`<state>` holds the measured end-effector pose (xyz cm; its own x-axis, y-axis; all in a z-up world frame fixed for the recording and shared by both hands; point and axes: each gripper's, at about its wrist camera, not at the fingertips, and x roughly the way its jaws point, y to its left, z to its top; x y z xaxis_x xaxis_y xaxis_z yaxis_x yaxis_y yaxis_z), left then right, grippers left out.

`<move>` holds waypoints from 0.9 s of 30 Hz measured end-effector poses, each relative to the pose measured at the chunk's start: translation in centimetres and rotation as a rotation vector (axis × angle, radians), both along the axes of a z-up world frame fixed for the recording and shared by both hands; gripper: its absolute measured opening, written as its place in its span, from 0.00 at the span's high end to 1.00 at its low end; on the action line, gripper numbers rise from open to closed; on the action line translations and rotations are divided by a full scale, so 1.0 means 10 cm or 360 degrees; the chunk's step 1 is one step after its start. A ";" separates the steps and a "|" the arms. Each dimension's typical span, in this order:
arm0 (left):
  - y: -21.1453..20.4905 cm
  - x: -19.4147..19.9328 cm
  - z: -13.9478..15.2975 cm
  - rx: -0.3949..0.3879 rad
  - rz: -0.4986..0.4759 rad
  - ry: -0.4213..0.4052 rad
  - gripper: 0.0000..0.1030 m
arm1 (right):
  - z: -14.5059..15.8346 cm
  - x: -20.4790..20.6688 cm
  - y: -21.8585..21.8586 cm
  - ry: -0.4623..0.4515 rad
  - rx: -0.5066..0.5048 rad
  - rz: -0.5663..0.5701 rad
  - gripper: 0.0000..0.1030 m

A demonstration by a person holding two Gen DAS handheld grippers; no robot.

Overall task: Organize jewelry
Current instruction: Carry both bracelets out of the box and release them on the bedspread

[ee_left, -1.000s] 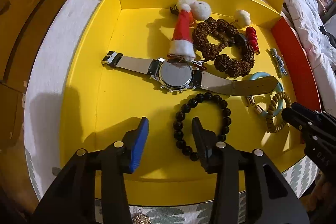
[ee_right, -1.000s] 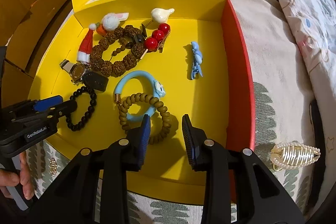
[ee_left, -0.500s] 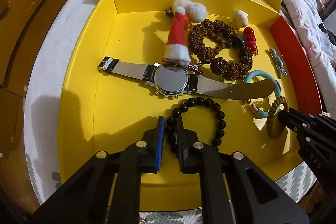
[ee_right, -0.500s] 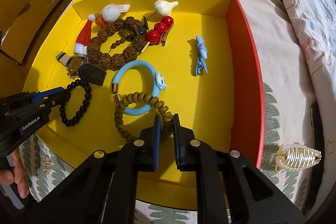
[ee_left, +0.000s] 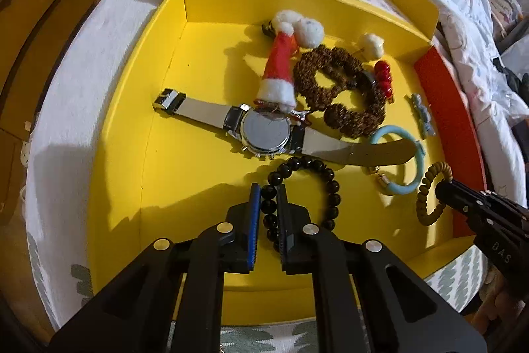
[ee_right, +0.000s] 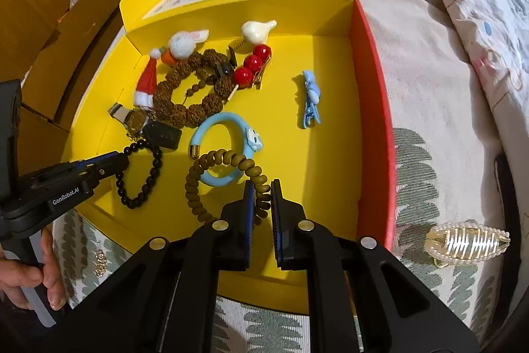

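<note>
My left gripper [ee_left: 268, 192] pinches the black bead bracelet [ee_left: 332, 187] near the yellow tray's [ee_left: 125, 154] front wall; bare tray floor lies to its left. My right gripper [ee_right: 263, 189] is clamped on the olive coil bracelet [ee_right: 198, 184], with clear floor toward the red side wall [ee_right: 373, 81]. The watch [ee_left: 266, 131] strap overlaps the blue bangle [ee_left: 418, 167]. My own fingers [ee_right: 243, 220] hide part of the coil bracelet.

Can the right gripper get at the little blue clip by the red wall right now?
Probably not at once: the right gripper is shut on the olive coil bracelet. The path itself looks free; the blue clip lies alone on bare yellow floor of the box.
</note>
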<state>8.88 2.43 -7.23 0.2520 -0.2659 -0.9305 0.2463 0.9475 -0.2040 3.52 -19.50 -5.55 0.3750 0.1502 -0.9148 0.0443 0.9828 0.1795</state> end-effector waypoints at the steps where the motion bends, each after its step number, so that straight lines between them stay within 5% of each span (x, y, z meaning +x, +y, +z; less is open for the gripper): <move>1: 0.00 0.00 0.04 -0.0013 0.0002 -0.0013 0.91 | 0.03 0.00 -0.02 -0.0017 0.0010 -0.0008 0.89; 27: -0.04 -0.25 0.74 -0.0250 0.0023 -0.0192 0.91 | 0.61 -0.26 -0.14 -0.0197 0.0143 -0.0026 0.89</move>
<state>6.35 2.00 0.18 0.3639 -0.4008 -0.8408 0.2645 0.9100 -0.3193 0.88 -20.89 0.59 0.4871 0.2223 -0.8446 0.0324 0.9618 0.2718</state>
